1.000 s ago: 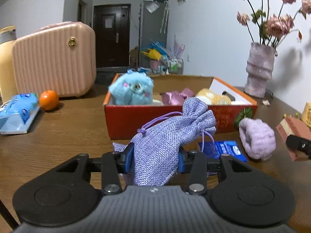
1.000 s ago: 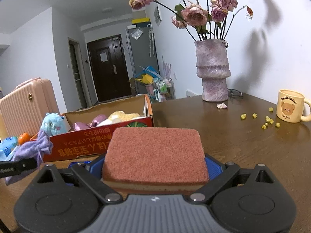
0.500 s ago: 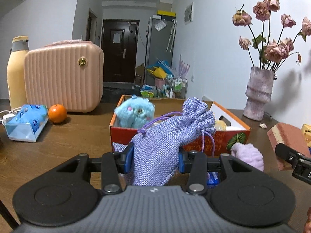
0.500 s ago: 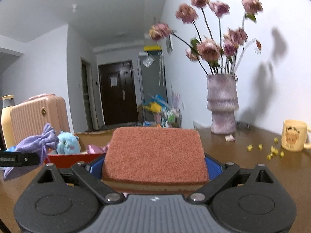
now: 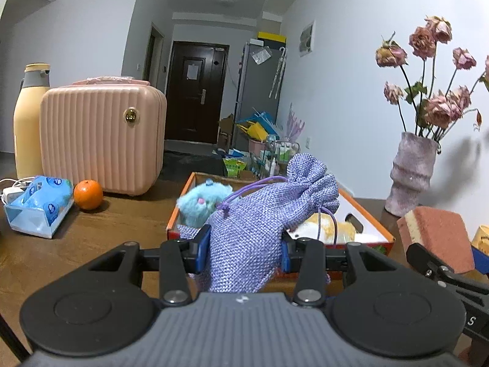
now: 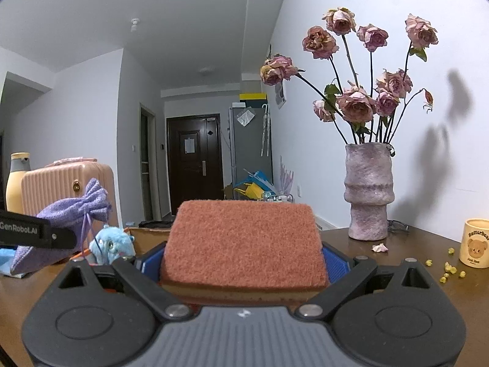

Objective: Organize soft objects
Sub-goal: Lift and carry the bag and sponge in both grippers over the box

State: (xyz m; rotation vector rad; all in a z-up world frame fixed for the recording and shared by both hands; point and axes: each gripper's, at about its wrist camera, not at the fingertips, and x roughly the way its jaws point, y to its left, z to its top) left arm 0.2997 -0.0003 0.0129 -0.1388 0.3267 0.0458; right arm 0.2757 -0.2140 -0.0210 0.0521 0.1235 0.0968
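Note:
My left gripper (image 5: 246, 252) is shut on a purple drawstring pouch (image 5: 262, 223) and holds it in the air in front of the orange cardboard box (image 5: 371, 214). The box holds a blue plush toy (image 5: 198, 200) and a yellow plush (image 5: 328, 229). My right gripper (image 6: 241, 263) is shut on a reddish-brown sponge (image 6: 243, 241) with a yellow underside, raised to the right of the box. The sponge (image 5: 435, 234) also shows in the left wrist view. The pouch (image 6: 65, 227) and the blue plush (image 6: 111, 244) show at the left of the right wrist view.
A pink suitcase (image 5: 101, 137), a yellow bottle (image 5: 29, 122), an orange (image 5: 88, 194) and a tissue pack (image 5: 38, 206) stand at the left. A vase of dried roses (image 6: 368, 189) and a bear mug (image 6: 475, 243) stand on the brown table (image 6: 412, 250) at the right, with yellow crumbs (image 6: 449, 270).
Both grippers have risen with their loads. The pouch and the sponge now sit higher against the box and the room. The purple plush ball and blue packet have dropped out of view.

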